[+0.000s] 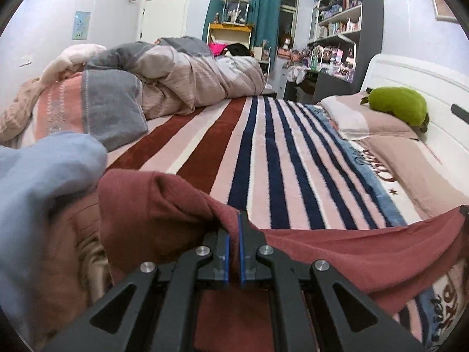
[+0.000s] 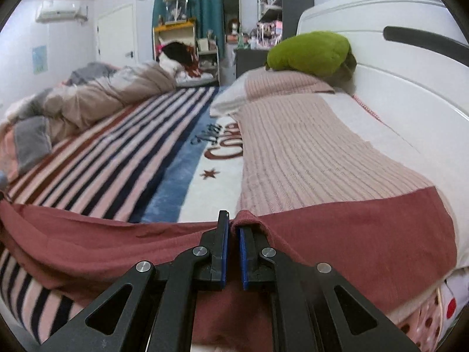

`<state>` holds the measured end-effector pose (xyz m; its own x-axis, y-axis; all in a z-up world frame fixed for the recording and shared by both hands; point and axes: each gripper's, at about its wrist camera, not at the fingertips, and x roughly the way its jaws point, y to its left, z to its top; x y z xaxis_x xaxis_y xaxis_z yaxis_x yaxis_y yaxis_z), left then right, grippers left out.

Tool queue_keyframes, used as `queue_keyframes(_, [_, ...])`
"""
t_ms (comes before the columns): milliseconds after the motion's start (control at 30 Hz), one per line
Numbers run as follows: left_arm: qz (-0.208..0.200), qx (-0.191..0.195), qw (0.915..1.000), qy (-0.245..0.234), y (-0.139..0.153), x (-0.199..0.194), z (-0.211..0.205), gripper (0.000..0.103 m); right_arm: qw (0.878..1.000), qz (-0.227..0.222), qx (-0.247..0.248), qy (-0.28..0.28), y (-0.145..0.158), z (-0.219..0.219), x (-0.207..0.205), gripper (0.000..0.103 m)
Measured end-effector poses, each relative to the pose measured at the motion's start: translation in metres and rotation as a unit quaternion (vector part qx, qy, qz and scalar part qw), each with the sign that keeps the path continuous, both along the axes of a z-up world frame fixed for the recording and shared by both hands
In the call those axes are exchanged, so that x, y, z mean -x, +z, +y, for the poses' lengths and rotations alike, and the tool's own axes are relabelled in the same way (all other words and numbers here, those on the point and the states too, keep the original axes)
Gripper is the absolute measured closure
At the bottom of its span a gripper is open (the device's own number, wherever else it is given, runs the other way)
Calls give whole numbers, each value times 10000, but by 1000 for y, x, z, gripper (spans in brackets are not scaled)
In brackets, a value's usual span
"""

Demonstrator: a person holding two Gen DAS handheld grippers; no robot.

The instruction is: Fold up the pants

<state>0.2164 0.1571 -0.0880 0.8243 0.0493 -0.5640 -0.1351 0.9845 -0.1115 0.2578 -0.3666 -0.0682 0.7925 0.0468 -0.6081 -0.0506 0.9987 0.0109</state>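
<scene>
At the near edge of the striped bed (image 1: 263,152), left claw (image 1: 233,226) and right claw (image 2: 233,226) each pinched the red pants (image 1: 337,252), stretched crosswise between them, both equally near.

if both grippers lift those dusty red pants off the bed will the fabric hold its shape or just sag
Probably sag: the dusty red knit pants already dip in a slack curve between the left gripper and right gripper. The cloth bunches into soft folds at the pinch, so it looks floppy. It seems fairly light, and likely to drag on the fuzzy striped blanket rather than slide.
</scene>
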Motion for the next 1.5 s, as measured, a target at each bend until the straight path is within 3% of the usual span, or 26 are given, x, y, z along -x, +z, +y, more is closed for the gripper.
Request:
queue_keyframes(267, [449, -22, 9990, 54, -40, -42, 6, 99, 9978, 652, 121, -28, -34, -7, -40, 101])
queue_keyframes(333, [540, -7, 9985, 64, -48, -47, 5, 98, 9972, 726, 183, -18, -38, -4, -43, 98])
queue_keyframes(367, [582, -5, 9983, 49, -50, -49, 4, 98, 9969, 757, 194, 0, -38, -3, -45, 89])
queue_keyframes(433, [615, -35, 9981, 41, -51, -48, 3, 91, 9965, 824, 92, 114, -38, 0, -45, 70])
queue_keyframes(467, [594, -58, 9982, -3, -49, -44, 1, 77, 9959, 875, 44, 214, -37, 3, -45, 60])
queue_keyframes(500, [535, -73, 9985, -31, -45, -40, 1, 61, 9952, 919, 34, 341, -34, 8, -43, 58])
queue_keyframes(767, [244, -65, 9987, -439, -7, 1, -4, 59, 9928, 720, 131, 945, 2, 50, -7, 55])
queue_keyframes(867, [353, 39, 9965, -751, -7, 9, -13, 59, 9864, 759, -114, 1456, 3, 76, 3, 56])
queue_keyframes(933, [491, 11, 9942, -959, -14, 8, -22, 59, 9766, 979, -340, 1884, -10, 99, 4, 80])
queue_keyframes(967, [545, -8, 9934, -1009, -18, 7, -27, 60, 9730, 1075, -351, 2013, -17, 108, 4, 99])
queue_keyframes(1100, [854, 32, 9885, -1244, -40, -4, -43, 78, 9614, 1313, -340, 2393, -51, 143, 0, 98])
queue_keyframes(1300, [1230, 29, 9820, -1435, -64, -33, -61, 78, 9521, 1759, -371, 2473, -97, 163, -25, 98])
queue_keyframes(1500, [1267, 32, 9819, -1411, -64, -61, -64, 78, 9627, 1593, -228, 2177, -99, 162, -49, 99])
